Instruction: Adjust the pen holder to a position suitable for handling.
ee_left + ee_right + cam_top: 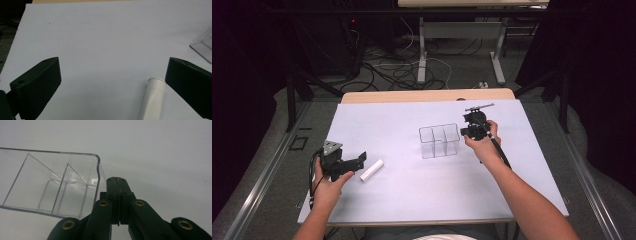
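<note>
Left gripper (pixel 354 162) low over the white sheet (pixel 412 195), near the table's left front; jaws spread wide, nothing between the pads. Just beside it, toward the middle of the table, lies the white tube (pixel 371 170), flat on the sheet. From the left gripper view the tube (pixel 153 98) sits close inside the jaw at the right of that view, its open flared end pointing away from me along the gripper's own line of sight, so its long axis runs roughly parallel to the jaws, not across them. In the high view that axis slants from near-left to far-right, toward the clear divided box (pixel 440 140). That is the relation I am watching: the tube is off-centre in the gap, so I judge I need to slide the left gripper sideways toward the box to bring both pads onto the tube's sides before closing. Right gripper (pixel 471 131) is at the right end wall of the box (pixel 50 187), well apart from the tube; its jaws are pressed together with nothing held, tips just beside the box's corner, and I cannot tell whether they touch it. Box stands upright, compartments empty as far as I can see. Left hand (pixel 328 187) is plainly the nearer one for the pick; the right looks placed to steady the box.
</note>
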`<state>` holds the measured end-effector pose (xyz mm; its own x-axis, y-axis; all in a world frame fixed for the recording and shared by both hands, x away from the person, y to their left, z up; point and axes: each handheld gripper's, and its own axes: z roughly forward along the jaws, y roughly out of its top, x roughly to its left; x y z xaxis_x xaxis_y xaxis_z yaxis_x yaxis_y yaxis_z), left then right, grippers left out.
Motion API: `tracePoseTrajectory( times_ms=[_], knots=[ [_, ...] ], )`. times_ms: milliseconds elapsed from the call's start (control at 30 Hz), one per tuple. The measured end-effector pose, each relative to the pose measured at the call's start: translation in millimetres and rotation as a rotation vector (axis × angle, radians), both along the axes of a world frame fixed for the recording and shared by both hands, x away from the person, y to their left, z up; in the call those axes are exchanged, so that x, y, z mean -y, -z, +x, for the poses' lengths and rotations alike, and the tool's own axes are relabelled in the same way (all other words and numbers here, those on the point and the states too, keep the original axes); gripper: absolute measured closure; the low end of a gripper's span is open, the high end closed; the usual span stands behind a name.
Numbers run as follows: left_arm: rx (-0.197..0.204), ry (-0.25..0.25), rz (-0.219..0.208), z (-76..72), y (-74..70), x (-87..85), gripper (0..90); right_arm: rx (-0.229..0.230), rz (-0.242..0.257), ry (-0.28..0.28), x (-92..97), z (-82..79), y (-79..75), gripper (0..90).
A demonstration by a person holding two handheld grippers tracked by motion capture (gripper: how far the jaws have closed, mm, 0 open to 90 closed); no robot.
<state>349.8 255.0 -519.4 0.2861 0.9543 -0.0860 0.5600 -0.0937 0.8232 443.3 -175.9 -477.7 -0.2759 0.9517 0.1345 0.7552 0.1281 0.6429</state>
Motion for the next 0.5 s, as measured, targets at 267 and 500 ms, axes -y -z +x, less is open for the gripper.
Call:
tracePoseTrajectory(
  times_ms=[267, 500],
  knots=[
    [0.000, 0.001, 0.000, -0.1, 0.0, 0.3, 0.4, 0.002, -0.029, -0.012, -9.8, -2.7, 2.0, 90.0],
    [0.001, -0.002, -0.004, 0.2, 0.5, 1.3, 0.4, 0.001, -0.062, 0.003, -14.1, -5.4, 3.5, 90.0]
  ],
)
